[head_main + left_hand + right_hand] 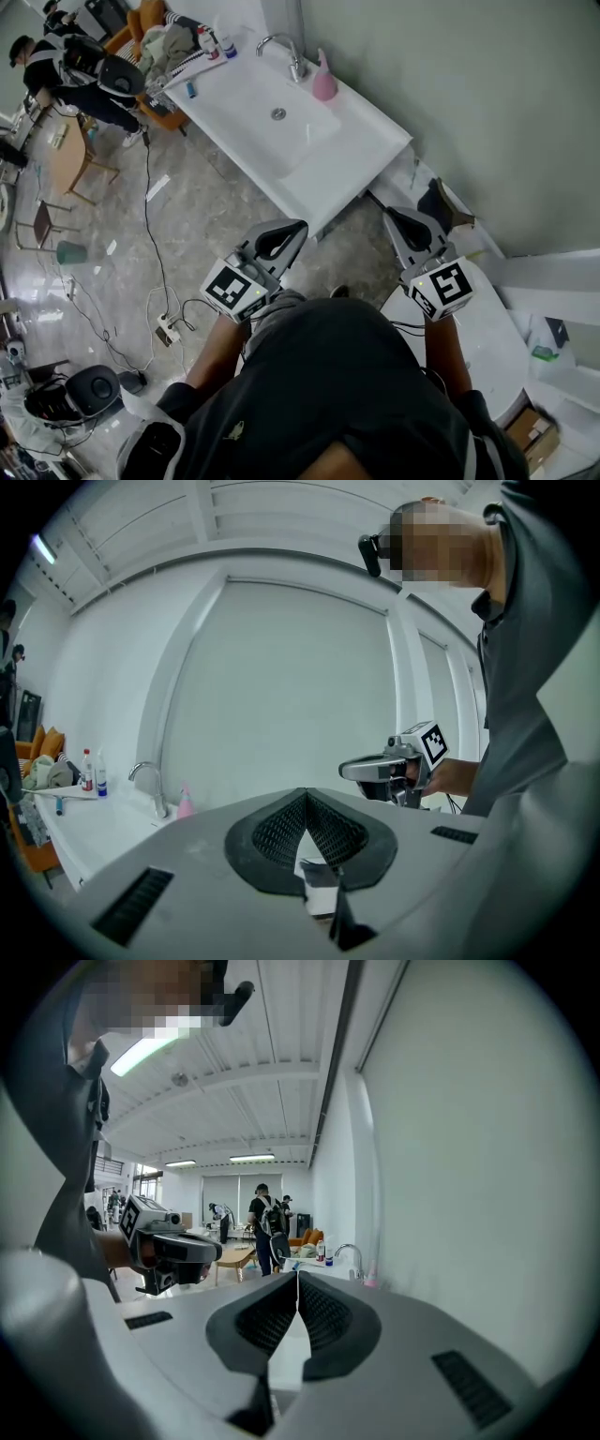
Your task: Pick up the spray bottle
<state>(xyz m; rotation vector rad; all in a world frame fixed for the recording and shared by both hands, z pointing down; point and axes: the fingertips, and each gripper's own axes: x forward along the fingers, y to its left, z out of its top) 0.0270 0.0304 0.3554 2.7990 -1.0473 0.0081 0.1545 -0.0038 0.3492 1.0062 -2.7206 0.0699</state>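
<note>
A pink bottle with a nozzle top (323,82) stands on the white sink counter (347,155), just right of the faucet (286,52). It is small in the left gripper view (185,803) and the right gripper view (371,1281). My left gripper (292,230) and right gripper (394,217) hover side by side short of the counter's near end, well away from the bottle. Both point toward the counter. Each has its jaws shut with nothing between them, as the left gripper (305,794) and right gripper (298,1274) show.
Two small bottles (208,42) and a heap of cloth (169,42) sit at the counter's far end. A grey wall (469,94) runs along the right. Cables and a power strip (169,328) lie on the floor to the left. People stand by tables (75,70) at far left.
</note>
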